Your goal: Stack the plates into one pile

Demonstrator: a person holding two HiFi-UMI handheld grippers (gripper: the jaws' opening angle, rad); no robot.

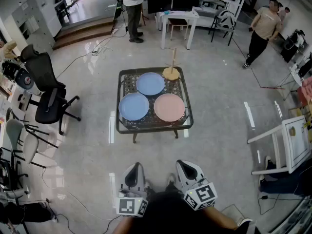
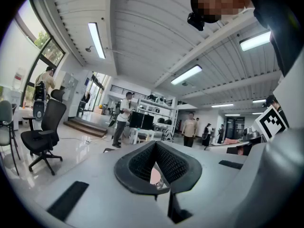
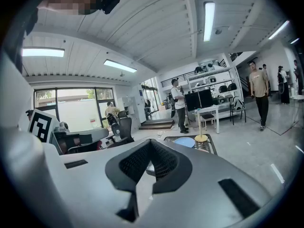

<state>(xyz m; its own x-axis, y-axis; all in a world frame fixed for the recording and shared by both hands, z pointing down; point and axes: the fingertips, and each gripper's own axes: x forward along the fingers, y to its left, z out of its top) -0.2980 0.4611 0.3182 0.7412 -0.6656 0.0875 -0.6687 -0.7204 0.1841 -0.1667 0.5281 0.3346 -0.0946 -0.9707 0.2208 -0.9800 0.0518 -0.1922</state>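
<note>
Three plates lie side by side on a low dark mesh table (image 1: 120, 128): a blue plate (image 1: 150, 83) at the back, a second blue plate (image 1: 133, 106) at front left and a pink plate (image 1: 169, 107) at front right. None rests on another. My left gripper (image 1: 136, 166) and right gripper (image 1: 182, 164) hang close to my body, well short of the table, both shut and empty. The left gripper view shows its closed jaws (image 2: 156, 167) pointing level into the room. Past the right gripper (image 3: 149, 163), the back blue plate (image 3: 184, 142) shows on the table.
A wooden stand with an upright peg (image 1: 171, 72) sits at the table's back right corner. Black office chairs (image 1: 48, 99) stand to the left, a white frame (image 1: 291, 143) to the right, a white desk (image 1: 178, 18) behind. Two people (image 1: 132, 9) (image 1: 263, 26) stand farther off. Cables cross the floor.
</note>
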